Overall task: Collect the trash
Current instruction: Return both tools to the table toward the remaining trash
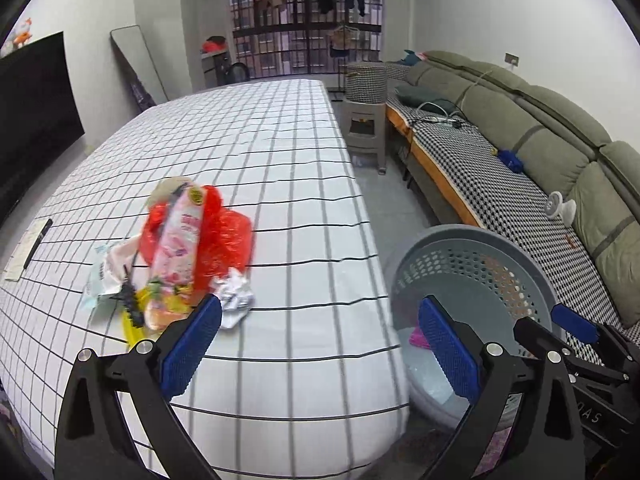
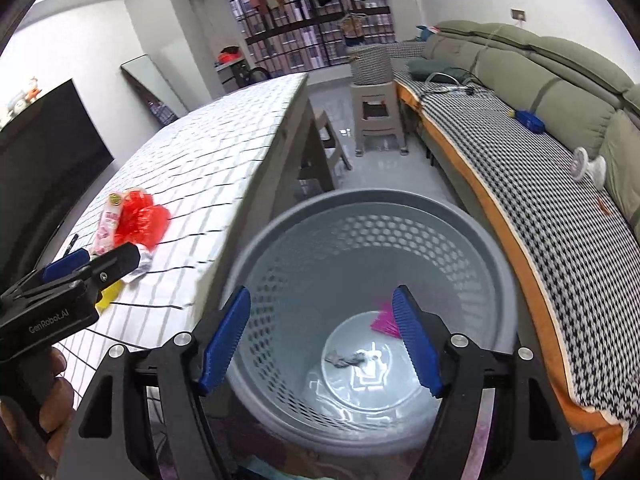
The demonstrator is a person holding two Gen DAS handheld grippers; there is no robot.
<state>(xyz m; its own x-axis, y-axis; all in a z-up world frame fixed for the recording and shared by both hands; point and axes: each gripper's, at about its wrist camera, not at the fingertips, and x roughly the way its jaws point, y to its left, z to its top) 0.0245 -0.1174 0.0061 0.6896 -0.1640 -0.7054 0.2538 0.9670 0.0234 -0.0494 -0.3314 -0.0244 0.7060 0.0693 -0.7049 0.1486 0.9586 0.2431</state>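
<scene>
Inside the grey basket (image 2: pixel 360 240), a pink scrap (image 2: pixel 383 322) is partly hidden behind the right gripper (image 2: pixel 324 336), which hangs wide open and empty above the basket mouth. The left gripper (image 1: pixel 320 344), also wide open and empty, sits over the table (image 1: pixel 280 184) edge beside the basket. Beyond it, left of the basket, the trash pile (image 1: pixel 180 256) lies blurred, so its wrappers are hard to identify.

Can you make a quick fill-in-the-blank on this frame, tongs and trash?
1. Both the left tongs and the right tongs are ____.
2. The right tongs hang above the grey ____.
3. The red plastic bag lies on the ____ tablecloth.
4. The pink scrap lies ____ the basket.

Missing: open; basket; checked; inside
</scene>
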